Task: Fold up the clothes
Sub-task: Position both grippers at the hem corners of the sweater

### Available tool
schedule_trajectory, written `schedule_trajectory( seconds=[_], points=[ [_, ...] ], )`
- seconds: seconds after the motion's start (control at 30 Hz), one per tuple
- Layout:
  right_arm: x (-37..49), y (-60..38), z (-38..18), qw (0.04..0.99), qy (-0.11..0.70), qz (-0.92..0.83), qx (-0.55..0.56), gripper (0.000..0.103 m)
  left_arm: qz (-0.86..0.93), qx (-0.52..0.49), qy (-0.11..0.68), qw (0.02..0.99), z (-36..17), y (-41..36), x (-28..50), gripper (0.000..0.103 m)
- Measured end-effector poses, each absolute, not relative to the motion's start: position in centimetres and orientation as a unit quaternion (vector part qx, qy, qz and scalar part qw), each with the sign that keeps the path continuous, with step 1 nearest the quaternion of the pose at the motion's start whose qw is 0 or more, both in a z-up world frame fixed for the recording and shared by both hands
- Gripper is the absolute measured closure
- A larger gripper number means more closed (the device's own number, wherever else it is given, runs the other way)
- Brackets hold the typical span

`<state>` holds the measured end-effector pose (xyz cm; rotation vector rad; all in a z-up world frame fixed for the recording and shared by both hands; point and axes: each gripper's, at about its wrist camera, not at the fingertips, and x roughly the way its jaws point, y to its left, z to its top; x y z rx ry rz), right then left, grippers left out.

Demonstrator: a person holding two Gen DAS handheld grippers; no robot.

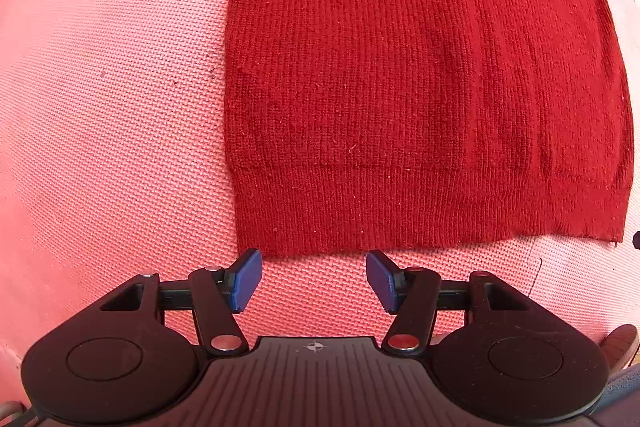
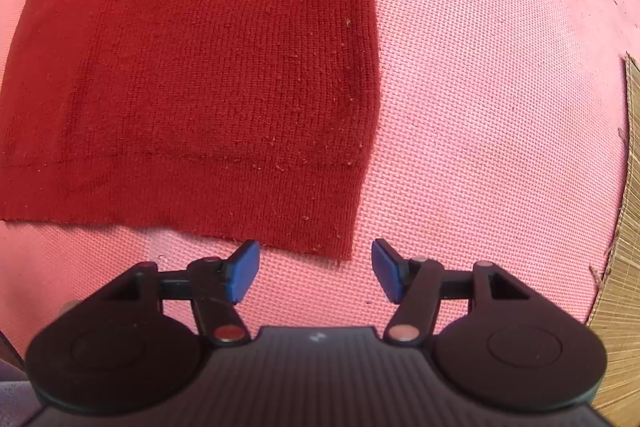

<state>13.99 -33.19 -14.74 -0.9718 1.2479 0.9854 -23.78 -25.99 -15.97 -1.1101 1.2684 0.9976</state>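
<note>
Seen from above, straight down: dark red knit sweater (image 1: 420, 87) spread flat on pink woven mat (image 1: 112, 107), ribbed hem band along its near edge, fine vertical ribs across the body, specks of lint on the wool. In the left wrist view, filling the frame from 12 to 3 o'clock, left side edge straight, hem corner at about 6 o'clock, just above the pads. A darker raised shape under the top layer towards 2 o'clock, as of cloth folded beneath. Seam or collar edge at the far top right, too small to tell which.

Left gripper (image 1: 314, 279) parted, blue pads (image 1: 248, 279) apart over bare mat, nothing between them, hem just beyond the tips, not touching.

In the right wrist view, sweater (image 2: 200, 67) from 9 to 12 o'clock, right side edge running down to a hem corner near 6 o'clock. Right gripper (image 2: 316, 271) likewise released, pads wide, only mat between them, hem corner just ahead of the gap. Strip of straw-coloured matting (image 2: 624, 227) past the mat's edge at 3 to 4 o'clock.
</note>
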Motion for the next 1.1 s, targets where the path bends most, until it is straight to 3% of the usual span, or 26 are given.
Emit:
schedule_trajectory(
  seconds=[1.1],
  points=[
    [14.7, -33.9, -15.1, 0.597, 0.54, 0.409, -0.429, 0.04, 0.439, -0.488, 0.527, 0.54, -20.9, -24.2, -26.4, 0.043]
  ],
)
